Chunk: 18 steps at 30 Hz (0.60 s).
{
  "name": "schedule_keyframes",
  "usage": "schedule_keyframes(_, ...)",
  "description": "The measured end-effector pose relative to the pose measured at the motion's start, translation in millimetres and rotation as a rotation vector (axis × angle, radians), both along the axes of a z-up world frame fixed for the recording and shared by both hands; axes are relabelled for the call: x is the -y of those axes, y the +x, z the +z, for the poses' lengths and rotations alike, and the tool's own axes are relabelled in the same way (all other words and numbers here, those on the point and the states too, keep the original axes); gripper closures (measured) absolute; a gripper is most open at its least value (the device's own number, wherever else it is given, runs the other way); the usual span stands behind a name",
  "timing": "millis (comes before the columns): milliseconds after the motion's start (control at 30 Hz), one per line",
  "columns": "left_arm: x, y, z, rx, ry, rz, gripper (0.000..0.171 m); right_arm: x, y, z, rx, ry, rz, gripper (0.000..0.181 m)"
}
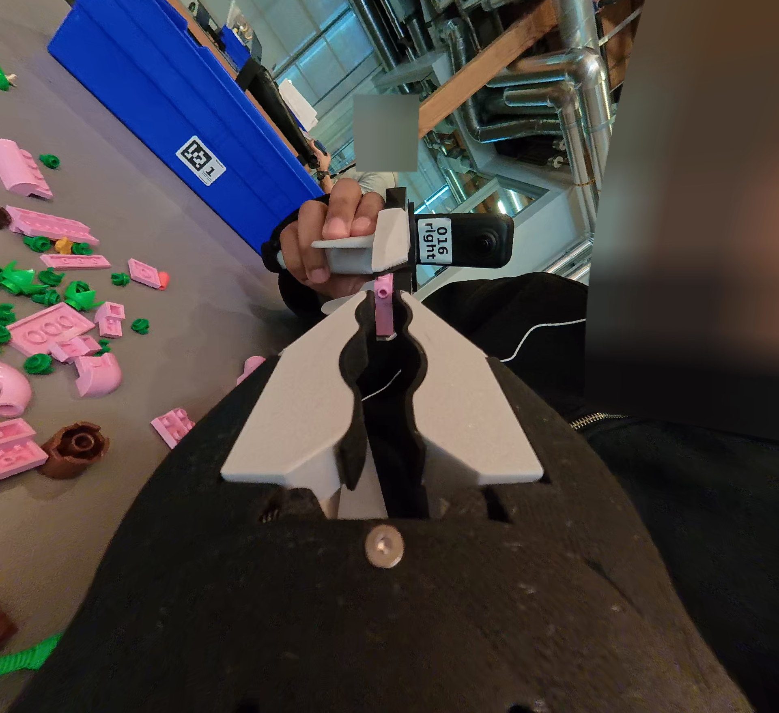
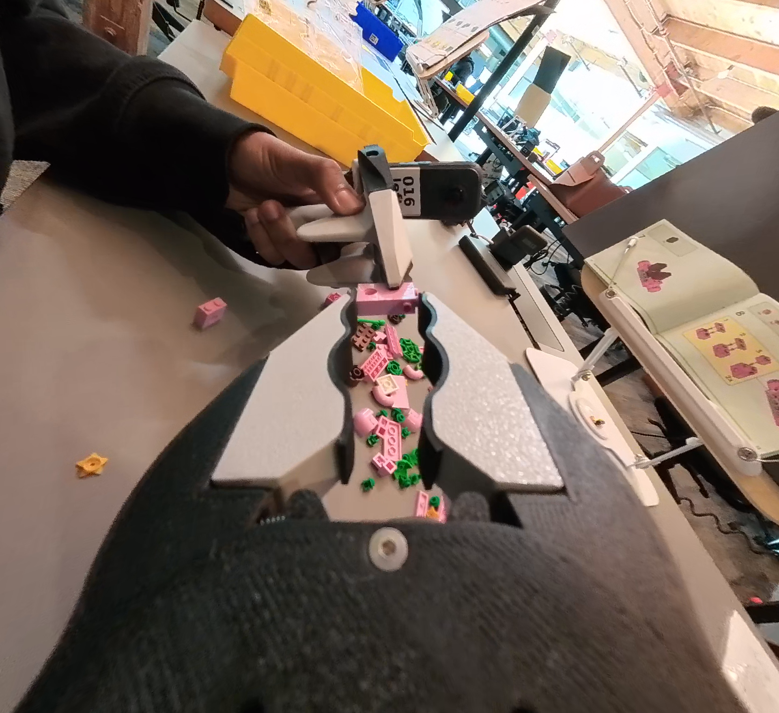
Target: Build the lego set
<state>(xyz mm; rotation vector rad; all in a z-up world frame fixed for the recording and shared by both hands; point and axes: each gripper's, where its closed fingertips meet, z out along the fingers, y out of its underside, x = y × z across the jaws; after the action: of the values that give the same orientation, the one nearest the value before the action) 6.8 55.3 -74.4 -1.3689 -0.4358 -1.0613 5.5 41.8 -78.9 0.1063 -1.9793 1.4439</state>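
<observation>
A pink lego brick (image 2: 385, 298) with a small side stud is held in the air between both grippers. In the right wrist view my right gripper (image 2: 386, 305) is shut on its two ends. My left gripper (image 2: 394, 282) comes down from above with its fingertips on the brick's top. In the left wrist view my left gripper (image 1: 383, 313) is shut on the same brick (image 1: 383, 311), seen edge-on, with the right gripper's grey body (image 1: 371, 250) and a hand just behind it.
Loose pink, green and brown pieces (image 2: 388, 398) lie on the grey table (image 2: 105, 355) below the grippers, also at the left (image 1: 50, 330). A blue bin (image 1: 168, 103) and yellow bins (image 2: 320, 94) stand behind. An open instruction booklet (image 2: 695, 339) sits on a stand at the right. The tips of both grippers are at nearly the same place.
</observation>
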Motion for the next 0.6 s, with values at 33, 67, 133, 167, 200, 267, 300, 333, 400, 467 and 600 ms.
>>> schedule_keyframes(33,0.1,-0.2,-0.4,0.001,-0.002,0.000,0.167,0.1,-0.2,-0.5,0.000,0.002,-0.002,0.154)
schedule_keyframes(67,0.1,-0.3,-0.5,0.003,-0.003,0.000,0.167,0.2,-0.5,-0.7,-0.001,0.003,-0.004,0.154)
schedule_keyframes(133,0.0,-0.1,-0.5,0.001,-0.005,0.000,0.167,0.2,-0.4,-0.5,-0.002,0.000,-0.003,0.154)
schedule_keyframes(167,-0.1,-0.3,-0.9,-0.001,-0.008,0.003,0.167,0.1,-0.6,-1.0,0.001,0.001,-0.002,0.154)
schedule_keyframes(200,-0.4,-0.3,-1.4,-0.002,-0.012,0.005,0.167,-0.1,-0.8,-1.4,0.002,0.002,-0.001,0.154)
schedule_keyframes(267,-0.2,0.2,-1.0,-0.001,-0.010,0.002,0.167,0.1,-0.3,-1.2,0.000,0.000,0.001,0.154)
schedule_keyframes(300,-0.1,0.9,-0.4,0.002,-0.006,-0.003,0.167,0.2,0.3,-0.7,-0.002,-0.003,0.004,0.154)
schedule_keyframes(333,-0.2,1.5,-0.1,0.003,-0.003,-0.006,0.167,0.2,0.8,-0.2,-0.002,-0.006,0.007,0.154)
schedule_keyframes(400,-0.2,0.8,-0.3,-0.004,-0.006,0.001,0.167,0.2,0.4,-0.2,0.003,-0.007,0.006,0.154)
schedule_keyframes(467,0.2,-2.2,-0.4,-0.022,-0.007,0.024,0.167,0.3,-2.4,-1.0,0.001,-0.006,-0.009,0.152)
schedule_keyframes(600,1.6,-6.0,2.5,-0.102,-0.012,0.082,0.167,2.9,-4.6,3.0,0.014,-0.055,-0.026,0.144)
